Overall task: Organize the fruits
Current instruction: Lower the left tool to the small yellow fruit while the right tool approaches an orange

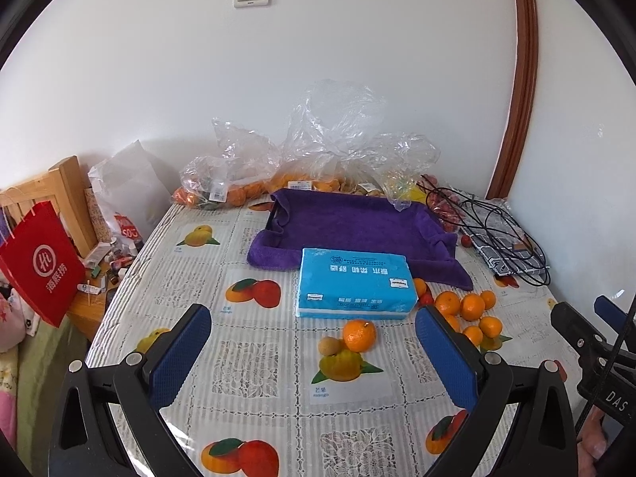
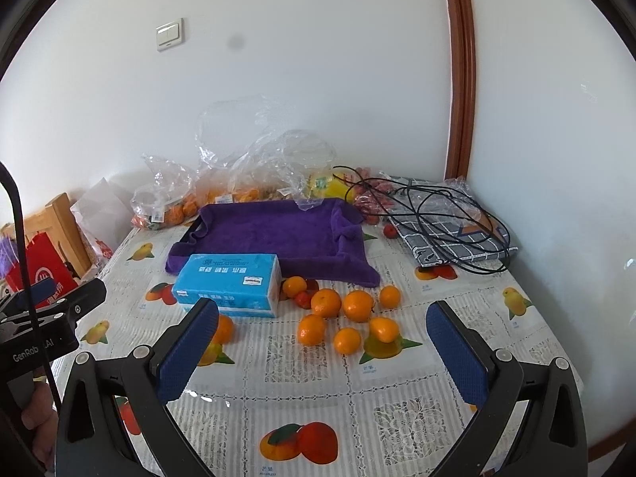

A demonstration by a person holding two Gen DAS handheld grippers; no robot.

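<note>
Left gripper (image 1: 314, 351) and right gripper (image 2: 322, 351): fingers spread, grasping nothing. Loose round orange tangerines (image 2: 345, 316) clustered right of rectangular blue tissue pack (image 2: 227, 283); behind it, purple-towel-lined tray (image 2: 274, 234). Small red fruit (image 2: 303, 299) beside pack, possibly tomato.

oranges (image 2: 342, 318) | loose cluster on tablecloth | near purple-lined tray (image 2: 274, 230), seemingly empty

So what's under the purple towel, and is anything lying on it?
The purple towel drapes over a dark tray, whose rim shows only at the left corner; the rest is covered. No fruit lies on it; only a clear plastic bag edge overhangs its back.
</note>
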